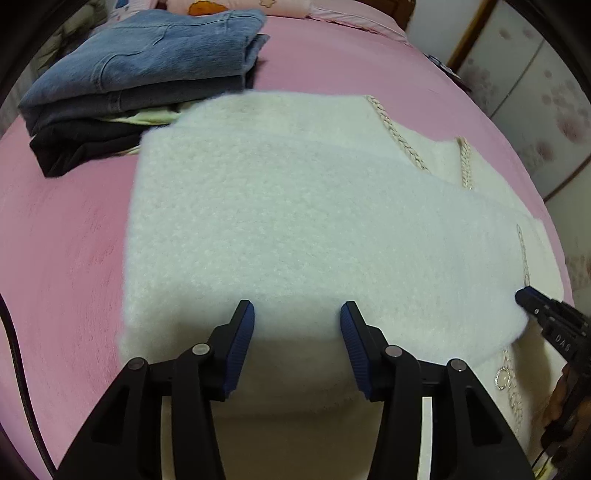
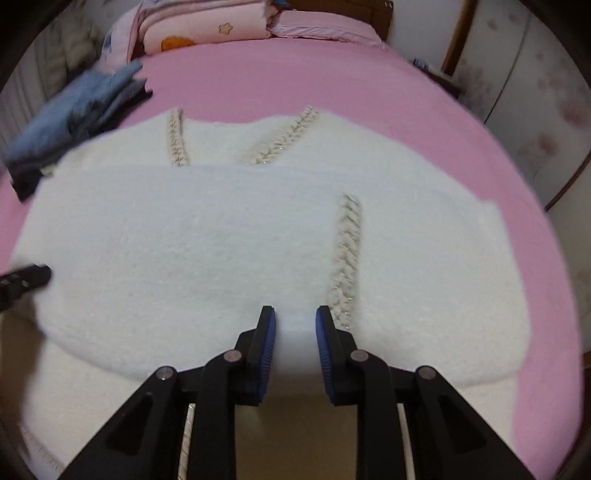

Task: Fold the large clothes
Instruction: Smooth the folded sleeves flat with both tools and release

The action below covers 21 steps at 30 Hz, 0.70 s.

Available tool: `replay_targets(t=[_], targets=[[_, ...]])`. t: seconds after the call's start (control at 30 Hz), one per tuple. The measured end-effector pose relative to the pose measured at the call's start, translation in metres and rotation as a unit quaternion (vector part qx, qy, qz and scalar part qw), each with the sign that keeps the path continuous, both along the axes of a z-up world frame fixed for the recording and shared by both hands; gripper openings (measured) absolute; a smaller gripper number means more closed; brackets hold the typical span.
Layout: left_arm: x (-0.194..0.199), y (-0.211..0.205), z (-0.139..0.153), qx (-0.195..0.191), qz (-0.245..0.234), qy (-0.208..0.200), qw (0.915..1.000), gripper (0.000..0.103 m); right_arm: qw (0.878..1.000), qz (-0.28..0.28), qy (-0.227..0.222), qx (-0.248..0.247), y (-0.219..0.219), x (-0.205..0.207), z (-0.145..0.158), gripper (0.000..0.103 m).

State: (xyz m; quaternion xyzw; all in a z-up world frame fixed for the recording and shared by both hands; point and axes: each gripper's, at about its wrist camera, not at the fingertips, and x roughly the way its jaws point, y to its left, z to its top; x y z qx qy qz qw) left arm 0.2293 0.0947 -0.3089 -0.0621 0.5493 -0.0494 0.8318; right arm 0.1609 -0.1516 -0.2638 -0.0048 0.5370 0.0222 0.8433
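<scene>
A white fluffy garment [image 1: 280,221] with braided silver trim lies on the pink bed, its near part folded over itself; it also fills the right wrist view [image 2: 207,236]. My left gripper [image 1: 297,317] is open, its jaws wide apart just above the folded near edge, holding nothing. My right gripper [image 2: 295,321] is open with a narrower gap over the near fold edge, beside a trim strip [image 2: 345,251]. The right gripper's tip shows in the left wrist view [image 1: 532,299] at the garment's right edge. The left gripper's tip shows at the left of the right wrist view [image 2: 27,278].
A stack of folded clothes, blue jeans [image 1: 147,62] on top of dark items, sits at the far left of the bed [image 1: 332,66]; it also shows in the right wrist view [image 2: 77,107]. Pink pillows [image 2: 207,29] lie at the headboard. A wardrobe [image 1: 535,92] stands right.
</scene>
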Motion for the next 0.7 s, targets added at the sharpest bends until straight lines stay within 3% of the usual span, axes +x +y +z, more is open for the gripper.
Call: replay_targets(t=[0.13,0.2,0.37,0.7], targets=[[0.004,-0.009,0.006,-0.002,-0.005,0.014,0.9999,0.079,1.0,0.014,0.012,-0.021,0.007,-0.001,0.006,0.021],[0.002,-0.014,0.013,0.015,0.002,0.016,0.9998,0.085,1.0,0.009,0.017,-0.011,0.01,0.001,0.012,0.022],[-0.011,-0.018,0.039,0.014,0.014,0.012,0.9997,0.085,0.998,0.0,0.02,0.052,0.011,-0.007,0.036,0.022],[-0.061,-0.023,0.131,0.036,0.066,-0.006,0.9971,0.087,0.992,0.02,0.016,0.127,-0.015,-0.042,0.107,0.022]])
